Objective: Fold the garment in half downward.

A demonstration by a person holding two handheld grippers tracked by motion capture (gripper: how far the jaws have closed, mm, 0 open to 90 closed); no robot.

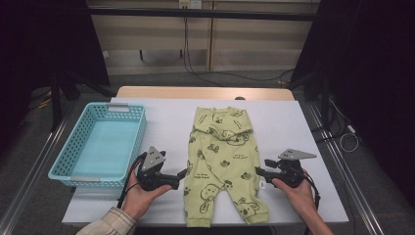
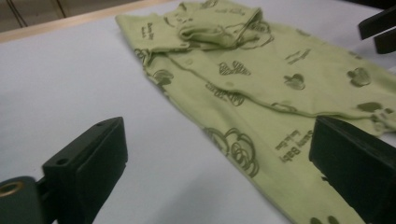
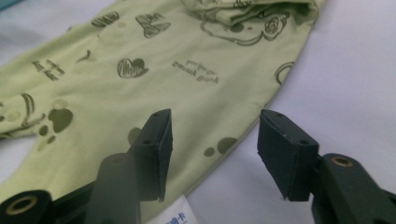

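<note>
On the white table point(image 1: 288, 127), with the basket point(image 1: 100, 142) off to your left, the green romper point(image 1: 222, 161) lies flat between your hands. Bring each gripper level onto its side edge and bite only the top layers. The left gripper point(image 1: 182, 175) stands spread wide, straddling that edge. The right gripper point(image 1: 259, 172) is half spread over the opposite edge, pinching nothing yet.

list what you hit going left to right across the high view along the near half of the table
light blue plastic lattice basket → left gripper in the person's left hand → pale green printed baby romper lying flat on the white table → right gripper in the right hand
</note>
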